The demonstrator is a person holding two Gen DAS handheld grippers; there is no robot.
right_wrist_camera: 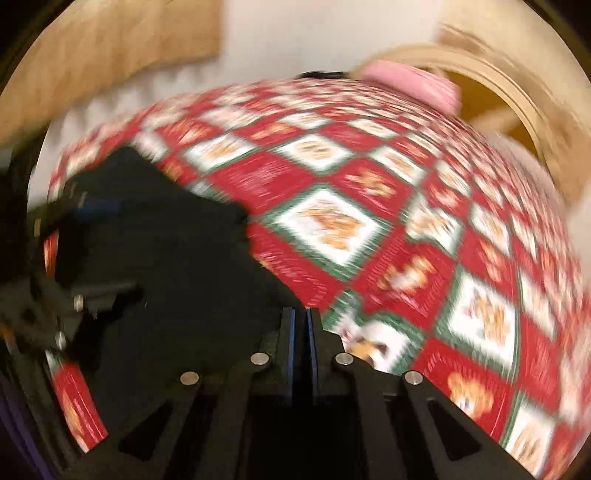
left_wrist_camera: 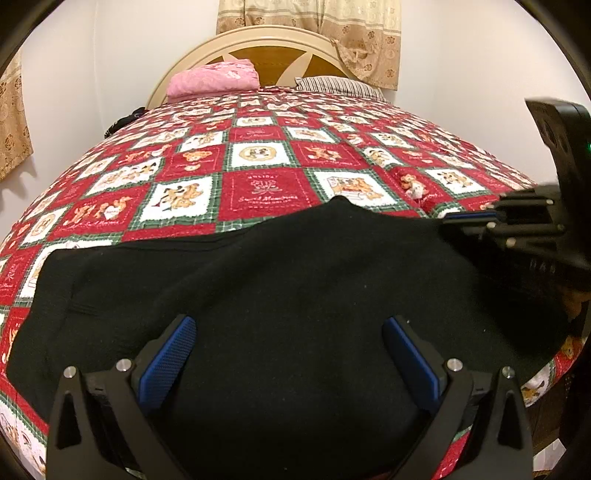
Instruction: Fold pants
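Note:
Black pants (left_wrist_camera: 280, 295) lie spread on a red, white and green patchwork bedspread (left_wrist_camera: 258, 155). My left gripper (left_wrist_camera: 288, 332) is open, its blue pads (left_wrist_camera: 170, 354) hovering wide apart over the near part of the pants. My right gripper (left_wrist_camera: 465, 218) comes in from the right at the pants' far right edge. In the blurred right wrist view the right gripper (right_wrist_camera: 302, 321) has its jaws together at the edge of the pants (right_wrist_camera: 177, 266); whether cloth is pinched between them cannot be told. The left gripper (right_wrist_camera: 74, 280) shows at the left there.
A pink folded blanket (left_wrist_camera: 214, 79) and a striped pillow (left_wrist_camera: 336, 86) lie at the headboard (left_wrist_camera: 266, 44). Patterned curtains (left_wrist_camera: 332, 26) hang behind. A dark object (left_wrist_camera: 122, 122) sits at the bed's far left edge.

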